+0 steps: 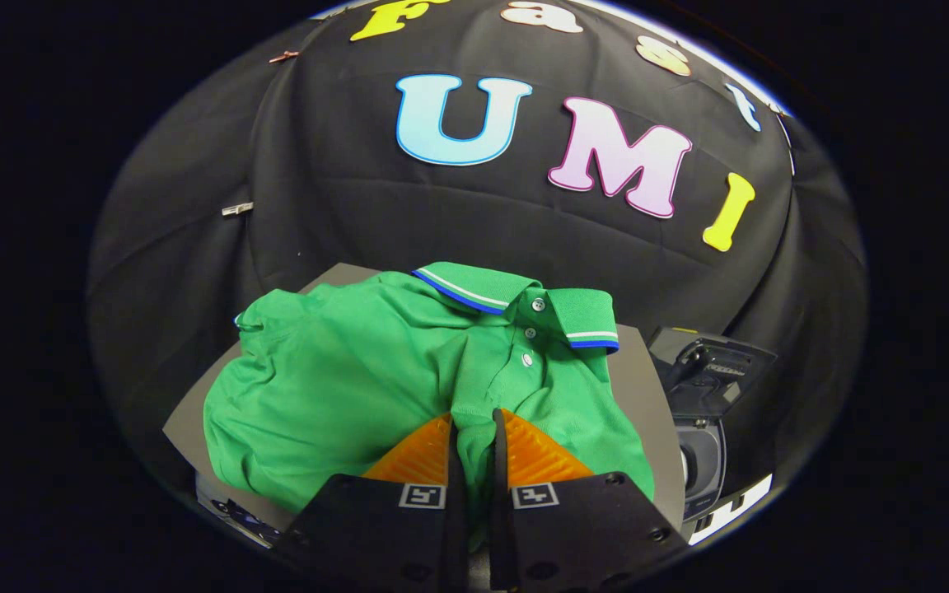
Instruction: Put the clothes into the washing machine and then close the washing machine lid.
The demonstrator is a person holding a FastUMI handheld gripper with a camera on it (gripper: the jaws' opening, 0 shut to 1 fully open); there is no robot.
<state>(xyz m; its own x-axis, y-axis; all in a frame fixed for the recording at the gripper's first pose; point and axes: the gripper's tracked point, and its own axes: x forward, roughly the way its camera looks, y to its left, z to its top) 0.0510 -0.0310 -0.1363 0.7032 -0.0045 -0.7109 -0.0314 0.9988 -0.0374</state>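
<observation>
The tongs (474, 428) are being held nearly closed, and a fold of the green polo shirt (343, 387) is being pinched between the two fingers (421, 453), both of which are being pressed against the cloth. The fold is being gripped just below the button placket, where three small buttons are being shown in a row running up toward the collar. The collar, edged with blue and white stripes, is being seen spread open beyond the fingers, toward the far edge of the surface (647, 387). The rest of the shirt is being left crumpled in a heap across the grey surface, with most of its bulk lying toward the left side and one sleeve reaching out near the far left corner. Only thin strips of the surface are being left uncovered, along the left edge and along the right edge. Off the right edge of the surface, the washing machine (701, 412) is being shown standing beside it, with its lid (713, 362) raised and tilted back, and its round drum opening being seen below the lid. The shirt is being kept well apart from that opening, wholly on the surface. Behind everything, the black cloth wall (318, 214) of the booth is being seen hanging in soft creases.
</observation>
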